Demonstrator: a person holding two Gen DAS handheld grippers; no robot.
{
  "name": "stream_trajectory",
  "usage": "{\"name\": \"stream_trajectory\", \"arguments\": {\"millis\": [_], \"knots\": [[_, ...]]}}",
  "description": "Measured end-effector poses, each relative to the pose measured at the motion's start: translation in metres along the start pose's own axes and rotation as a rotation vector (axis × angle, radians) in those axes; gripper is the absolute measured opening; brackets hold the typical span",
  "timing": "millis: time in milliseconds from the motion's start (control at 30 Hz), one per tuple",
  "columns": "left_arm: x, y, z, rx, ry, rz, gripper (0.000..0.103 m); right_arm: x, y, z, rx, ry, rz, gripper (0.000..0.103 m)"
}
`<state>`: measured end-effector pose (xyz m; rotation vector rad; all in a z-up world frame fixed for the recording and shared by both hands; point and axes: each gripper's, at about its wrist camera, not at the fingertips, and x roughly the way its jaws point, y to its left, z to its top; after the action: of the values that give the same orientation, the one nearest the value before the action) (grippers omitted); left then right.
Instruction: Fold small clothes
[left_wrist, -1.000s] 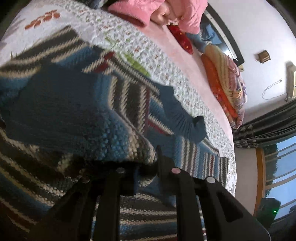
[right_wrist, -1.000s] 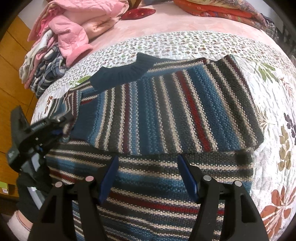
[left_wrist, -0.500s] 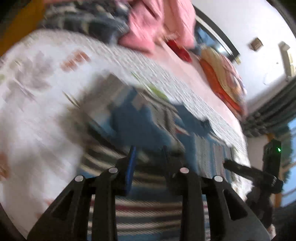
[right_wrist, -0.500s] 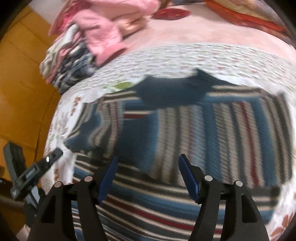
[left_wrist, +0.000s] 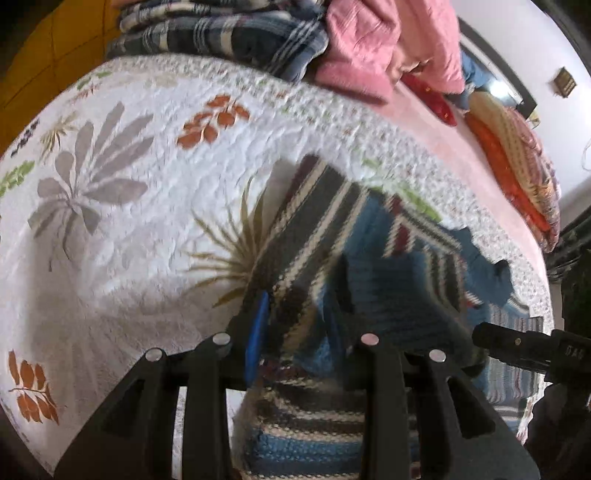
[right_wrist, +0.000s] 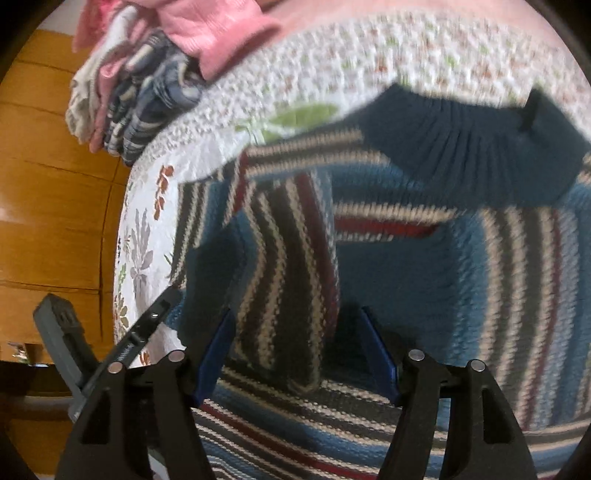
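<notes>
A striped knit sweater (left_wrist: 406, 266) in blue, grey, cream and dark red lies on the floral quilt (left_wrist: 129, 221), one sleeve folded in across the body. My left gripper (left_wrist: 299, 317) stands open at the sweater's left edge, striped knit lying between its fingers. The right wrist view shows the same sweater (right_wrist: 406, 277) with its navy ribbed collar (right_wrist: 461, 147) at the far side. Low over the folded sleeve, my right gripper (right_wrist: 295, 332) is open wide and holds nothing. Each gripper shows in the other's view: the left gripper (right_wrist: 147, 325), the right gripper (left_wrist: 517, 343).
A pile of plaid and pink clothes (left_wrist: 221, 37) sits at the quilt's far edge, also the clothes pile (right_wrist: 147, 92) in the right view. Folded orange and patterned blankets (left_wrist: 517, 155) lie further back. Orange wooden panels (right_wrist: 55, 203) stand beyond the bed's left side.
My left gripper has let go of the sweater, opened and drawn back toward the left edge. The right gripper has swung left and closer over the folded sleeve, still open.
</notes>
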<state>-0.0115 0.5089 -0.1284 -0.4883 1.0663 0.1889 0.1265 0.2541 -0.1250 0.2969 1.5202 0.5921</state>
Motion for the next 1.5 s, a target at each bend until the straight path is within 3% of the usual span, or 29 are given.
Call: {"name": "stream_trajectory", "arguments": {"millis": [67, 133, 200, 233, 267, 367, 533, 700, 800, 1000, 1067, 1200, 1300, 1367, 1500], "knots": [[0.005, 0.003, -0.001, -0.001, 0.003, -0.007, 0.03, 0.008, 0.001, 0.0, -0.002, 0.01, -0.006, 0.075], [0.004, 0.002, 0.001, 0.003, 0.01, -0.009, 0.031, 0.013, 0.008, 0.003, -0.035, 0.013, -0.032, 0.074], [0.001, 0.005, 0.002, -0.016, 0.013, -0.021, 0.031, 0.012, 0.018, 0.003, -0.087, 0.006, -0.06, 0.06], [-0.003, 0.006, 0.003, -0.034, 0.011, -0.029, 0.031, 0.012, 0.021, 0.002, -0.108, 0.013, -0.04, 0.04], [-0.005, 0.007, 0.003, -0.045, 0.008, -0.032, 0.031, 0.012, 0.024, 0.001, -0.118, 0.025, -0.022, 0.034], [-0.022, 0.01, 0.002, -0.08, -0.023, -0.048, 0.031, 0.005, 0.032, -0.002, -0.149, 0.023, -0.009, 0.023], [-0.043, -0.002, -0.001, -0.056, -0.06, -0.064, 0.032, -0.041, 0.027, -0.004, -0.13, -0.055, 0.082, 0.019], [-0.041, -0.031, -0.004, 0.006, -0.043, -0.101, 0.032, -0.083, 0.007, -0.005, -0.125, -0.108, 0.058, 0.019], [-0.028, -0.049, -0.008, 0.036, -0.018, -0.105, 0.032, -0.094, -0.016, -0.006, -0.106, -0.119, -0.004, 0.019], [0.009, -0.061, -0.02, 0.08, 0.04, -0.039, 0.032, -0.068, -0.066, -0.008, -0.003, -0.078, -0.104, 0.02], [0.011, -0.064, -0.021, 0.104, 0.038, -0.025, 0.032, -0.06, -0.073, -0.01, 0.016, -0.064, -0.114, 0.027], [0.001, -0.059, -0.018, 0.096, 0.044, -0.05, 0.032, -0.075, -0.055, -0.018, -0.063, -0.133, -0.25, 0.038], [-0.017, -0.053, -0.015, 0.08, 0.017, -0.066, 0.035, -0.095, -0.031, -0.027, -0.155, -0.182, -0.265, 0.045], [-0.027, -0.051, -0.014, 0.084, 0.0, -0.07, 0.039, -0.092, -0.011, -0.029, -0.218, -0.165, -0.245, 0.058], [-0.022, -0.051, -0.016, 0.095, 0.024, -0.056, 0.039, -0.061, 0.024, -0.032, -0.328, -0.102, -0.27, 0.064]]}}
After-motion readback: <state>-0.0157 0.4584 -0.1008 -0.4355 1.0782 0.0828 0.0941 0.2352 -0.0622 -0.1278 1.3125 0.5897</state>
